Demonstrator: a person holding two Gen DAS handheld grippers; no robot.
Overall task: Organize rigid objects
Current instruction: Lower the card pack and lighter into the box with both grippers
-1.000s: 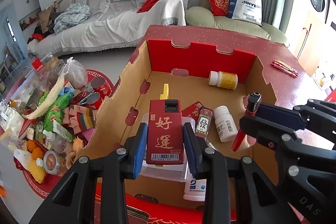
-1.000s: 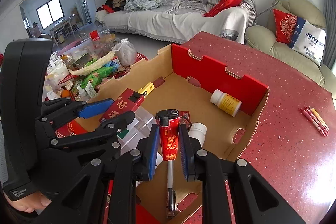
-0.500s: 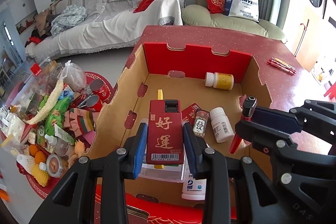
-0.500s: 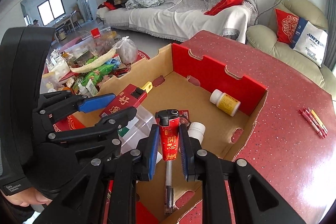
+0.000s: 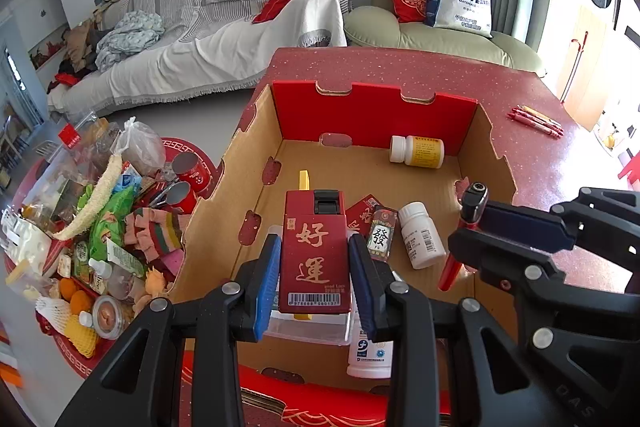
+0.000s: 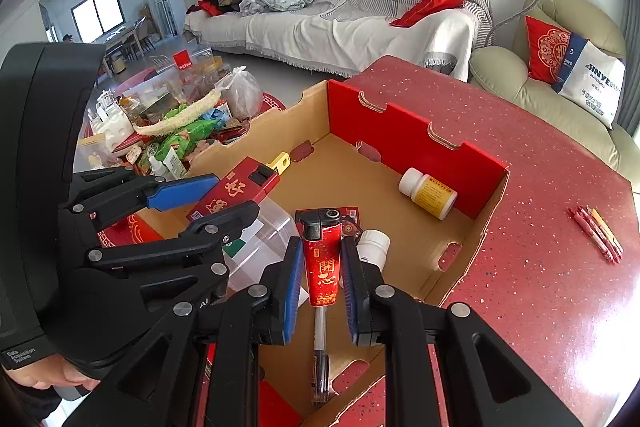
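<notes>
L gripper [image 5: 314, 277] is clamping a wide red lighter box [image 5: 314, 259] w/ gold characters, jaws tight on both sides, holding it above a clear plastic container [image 5: 308, 327] inside the cardboard box [image 5: 256, 163]. R gripper [image 6: 320, 279] is pinching a slim red lighter [image 6: 323, 259] upright over the box, above a pen [image 6: 320, 359]; white pill bottle [image 6: 372, 247] is lying just beside.

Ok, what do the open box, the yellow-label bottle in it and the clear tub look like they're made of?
Box: looks like corrugated cardboard, raw brown inside with a printed red face; die-cut slots show in the walls.
Yellow-label bottle: seemingly matte white plastic with a paper label.
Clear tub: probably glossy transparent plastic, see-through with highlights.
</notes>
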